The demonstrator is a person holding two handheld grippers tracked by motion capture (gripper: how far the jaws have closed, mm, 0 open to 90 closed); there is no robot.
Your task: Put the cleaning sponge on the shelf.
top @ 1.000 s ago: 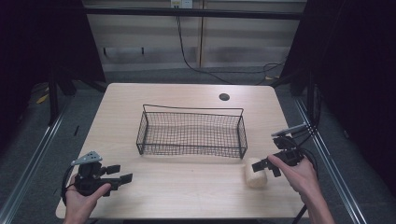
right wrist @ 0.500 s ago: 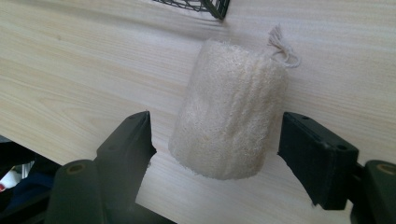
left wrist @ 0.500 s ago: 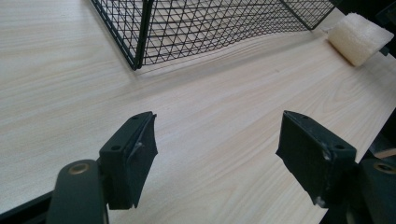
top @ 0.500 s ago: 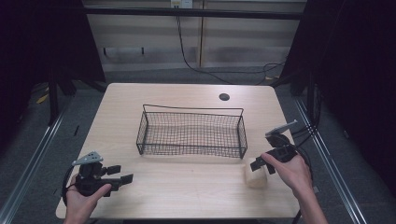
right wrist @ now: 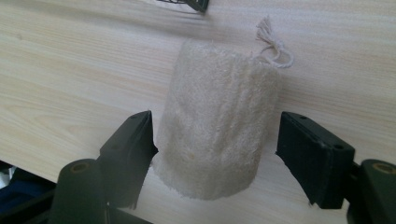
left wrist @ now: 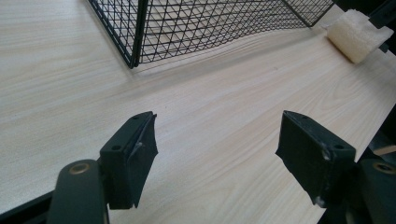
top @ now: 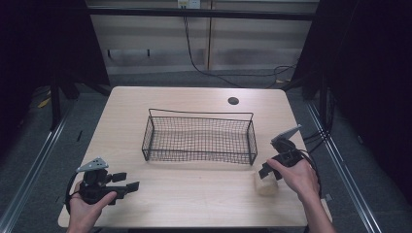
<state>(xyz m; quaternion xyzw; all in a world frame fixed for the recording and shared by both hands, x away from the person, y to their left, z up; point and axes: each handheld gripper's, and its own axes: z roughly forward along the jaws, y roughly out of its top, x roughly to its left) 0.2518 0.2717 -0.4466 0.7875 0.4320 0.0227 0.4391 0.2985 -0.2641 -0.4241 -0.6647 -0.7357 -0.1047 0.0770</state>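
Between the closing right claw's (right wrist: 217,140) jaws lies the loofah (right wrist: 217,126).

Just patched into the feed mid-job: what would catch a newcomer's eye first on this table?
Most striking is the pale loofah sponge lying on the table near its front right corner, between the jaws of the right gripper, which have just been closing around it. Behind it, mid-table, stands an empty black wire basket. The left gripper waits open at front left.

1. The right gripper (top: 270,171) and the hand behind it cover the near end of the loofah (top: 266,184) in the high view.
2. The wire basket (left wrist: 201,23) runs off the top edge in the left gripper view.
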